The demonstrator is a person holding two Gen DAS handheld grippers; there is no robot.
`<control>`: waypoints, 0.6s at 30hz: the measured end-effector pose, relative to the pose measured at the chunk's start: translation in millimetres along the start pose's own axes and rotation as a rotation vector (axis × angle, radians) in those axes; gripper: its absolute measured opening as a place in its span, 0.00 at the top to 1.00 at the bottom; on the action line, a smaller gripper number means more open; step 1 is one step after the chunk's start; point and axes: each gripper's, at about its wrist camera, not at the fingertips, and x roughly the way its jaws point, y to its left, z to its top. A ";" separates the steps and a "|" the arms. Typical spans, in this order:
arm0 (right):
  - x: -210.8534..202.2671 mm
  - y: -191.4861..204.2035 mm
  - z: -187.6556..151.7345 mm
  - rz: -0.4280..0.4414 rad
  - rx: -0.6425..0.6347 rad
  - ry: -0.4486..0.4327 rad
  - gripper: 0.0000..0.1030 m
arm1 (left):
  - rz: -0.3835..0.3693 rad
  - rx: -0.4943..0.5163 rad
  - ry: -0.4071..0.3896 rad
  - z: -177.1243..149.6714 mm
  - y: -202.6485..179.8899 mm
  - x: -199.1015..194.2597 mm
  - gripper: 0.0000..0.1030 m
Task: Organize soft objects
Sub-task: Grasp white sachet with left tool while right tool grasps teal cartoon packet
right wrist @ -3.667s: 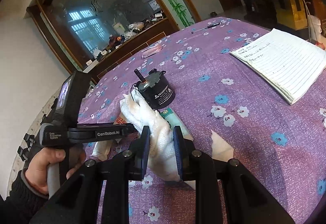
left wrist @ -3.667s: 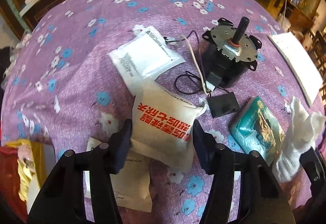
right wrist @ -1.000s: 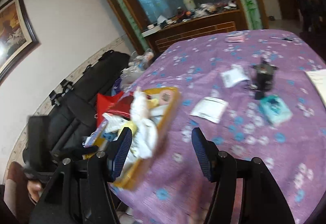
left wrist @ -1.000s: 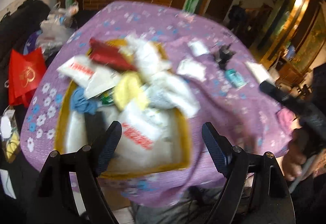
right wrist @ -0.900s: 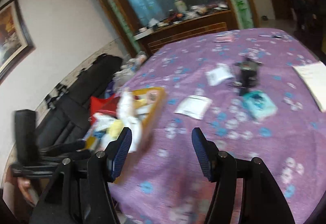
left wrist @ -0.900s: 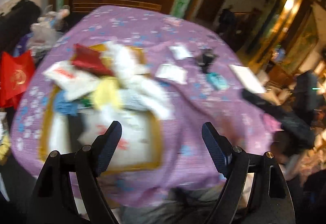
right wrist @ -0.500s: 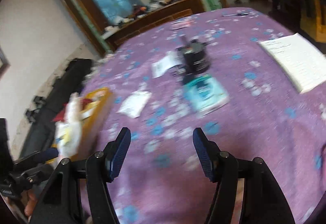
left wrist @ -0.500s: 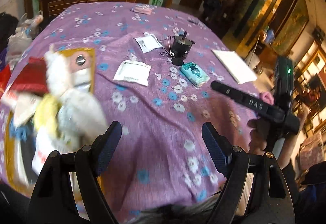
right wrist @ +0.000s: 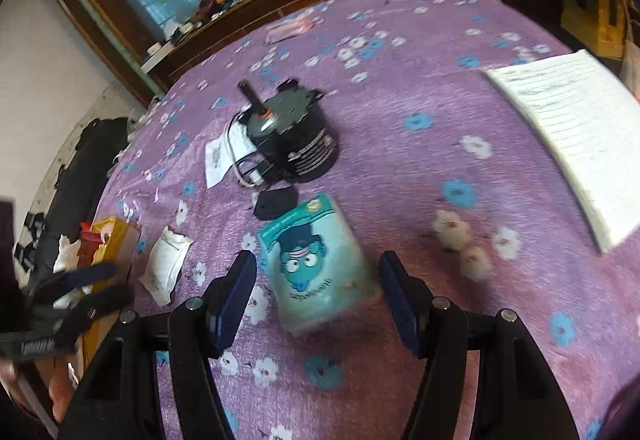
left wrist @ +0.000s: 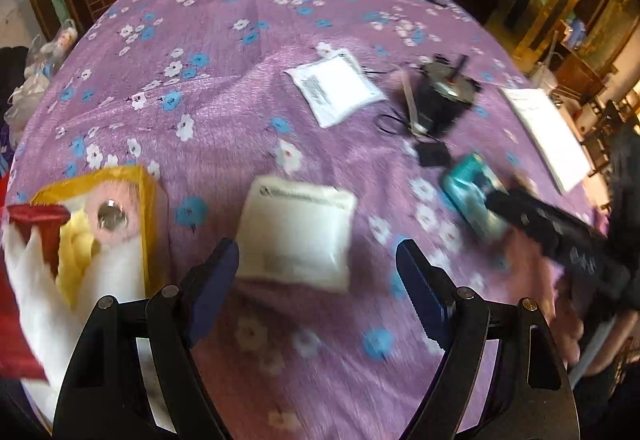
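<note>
Hovering over the purple tabletop (left wrist: 224,111), my left tongs (left wrist: 316,276) stand released – the white pouch (left wrist: 296,236) lies just ahead, between their tips, untouched; my right tongs (right wrist: 316,288) gape too, the teal packet (right wrist: 316,260) flat between them – unpinched.

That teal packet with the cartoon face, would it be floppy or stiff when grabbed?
The teal packet looks puffy and rounded, so it probably squashes when grabbed. Its glossy wrap may be a bit slippery. Lying flat on the tablecloth, it seems unlikely to roll.
</note>
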 end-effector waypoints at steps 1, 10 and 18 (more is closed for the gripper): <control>2.8 2.0 -0.3 -0.004 -0.010 0.003 0.38 | 0.009 -0.002 0.005 3.4 -0.2 4.0 0.21; 8.0 18.9 -4.5 -0.121 -0.067 0.003 0.38 | 0.046 0.054 0.095 4.8 -9.8 44.1 0.19; 4.5 15.0 -4.7 -0.148 -0.040 -0.014 0.59 | 0.045 0.001 0.099 10.0 6.4 37.9 0.49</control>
